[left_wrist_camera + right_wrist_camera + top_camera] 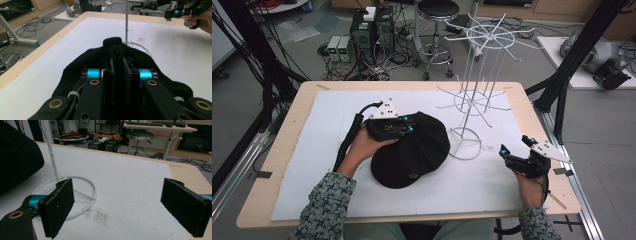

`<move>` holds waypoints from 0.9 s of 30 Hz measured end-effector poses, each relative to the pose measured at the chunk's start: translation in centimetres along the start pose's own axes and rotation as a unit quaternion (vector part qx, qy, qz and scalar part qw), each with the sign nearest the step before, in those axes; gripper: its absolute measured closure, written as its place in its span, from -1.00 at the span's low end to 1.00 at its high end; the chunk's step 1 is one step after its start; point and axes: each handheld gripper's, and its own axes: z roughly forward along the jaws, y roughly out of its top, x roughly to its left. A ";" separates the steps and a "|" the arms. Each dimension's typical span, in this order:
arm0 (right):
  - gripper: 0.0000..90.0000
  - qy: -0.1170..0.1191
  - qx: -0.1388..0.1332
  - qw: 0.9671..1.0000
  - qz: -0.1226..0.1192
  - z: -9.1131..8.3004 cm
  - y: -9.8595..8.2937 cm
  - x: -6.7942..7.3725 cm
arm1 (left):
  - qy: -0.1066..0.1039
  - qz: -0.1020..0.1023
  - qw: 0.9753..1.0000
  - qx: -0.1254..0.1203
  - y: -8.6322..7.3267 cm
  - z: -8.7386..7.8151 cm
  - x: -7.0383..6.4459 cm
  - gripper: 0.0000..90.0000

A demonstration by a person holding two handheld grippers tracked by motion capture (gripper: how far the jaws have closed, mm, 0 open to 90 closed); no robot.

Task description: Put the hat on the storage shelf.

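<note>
A black cap (412, 152) lies on the white mat (312, 155) in the middle of the table. My left gripper (404, 125) is at the cap's far-left edge, its jaws shut on the black fabric. Seen from the left gripper view, the left gripper (119, 68) pinches a fold of the cap (82, 65), whose top button points away. My right gripper (516, 145) rests open near the right edge of the mat, nothing between its jaws. In the right gripper view, the right gripper (120, 202) faces bare mat, with the cap (17, 157) at far left.
A white wire hat stand (472, 95) rises right of the cap, its ring base (465, 143) on the mat between the two grippers; the ring base (75, 192) lies just ahead of the right gripper. Computers, cables and a stool (437, 30) stand beyond the table.
</note>
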 end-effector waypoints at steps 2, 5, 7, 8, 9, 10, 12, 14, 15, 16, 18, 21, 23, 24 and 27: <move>-0.76 -0.001 0.000 1.000 0.001 0.0 0.0 0.0 | 0.007 -0.004 1.000 -0.015 0.1 -1.0 0.2 0.80; -0.76 0.000 0.002 1.000 0.002 0.0 0.0 0.0 | 0.013 -0.002 1.000 -0.021 0.1 -1.9 0.3 0.80; -0.76 0.000 0.003 1.000 0.001 0.0 0.0 0.1 | 0.023 -0.004 0.999 -0.031 0.3 -3.0 0.5 0.80; -0.76 0.000 0.003 1.000 0.002 0.0 0.0 0.1 | 0.024 -0.001 0.999 -0.030 0.3 -3.5 0.7 0.80; -0.76 0.000 0.002 1.000 0.001 0.0 0.0 0.0 | 0.024 -0.001 0.999 -0.030 0.3 -3.5 0.7 0.80; -0.76 0.000 0.001 1.000 0.003 0.0 0.0 0.1 | 0.030 -0.008 0.999 -0.039 0.3 -4.2 0.9 0.80; -0.76 0.000 0.000 1.000 0.001 0.0 0.0 0.0 | 0.030 -0.009 0.999 -0.040 0.3 -4.6 1.0 0.80; -0.76 0.001 0.002 1.000 0.003 0.0 0.0 0.0 | 0.032 -0.011 0.999 -0.043 0.3 -5.3 1.2 0.80; -0.76 0.000 0.004 1.000 0.001 0.1 0.0 0.1 | 0.036 -0.010 0.998 -0.045 0.3 -5.9 1.3 0.80; -0.76 0.000 0.004 1.000 0.000 0.1 0.0 0.1 | 0.036 -0.010 0.998 -0.045 0.3 -5.9 1.3 0.80; -0.76 0.000 0.005 1.000 0.000 0.1 0.0 0.1 | 0.043 -0.005 0.998 -0.049 0.6 -6.8 1.5 0.80; -0.76 0.001 0.005 1.000 0.002 0.1 0.0 0.1 | 0.048 -0.003 0.997 -0.057 1.0 -7.7 1.7 0.80; -0.76 0.001 0.005 1.000 0.001 0.1 0.0 0.1 | 0.050 -0.003 0.997 -0.063 1.3 -8.4 1.9 0.80; -0.76 0.001 0.004 1.000 0.000 0.2 0.0 0.1 | 0.051 -0.004 0.996 -0.067 1.4 -8.7 2.0 0.80; -0.76 0.001 0.005 1.000 0.001 0.2 -0.1 0.1 | 0.054 -0.004 0.996 -0.072 1.7 -9.4 2.1 0.80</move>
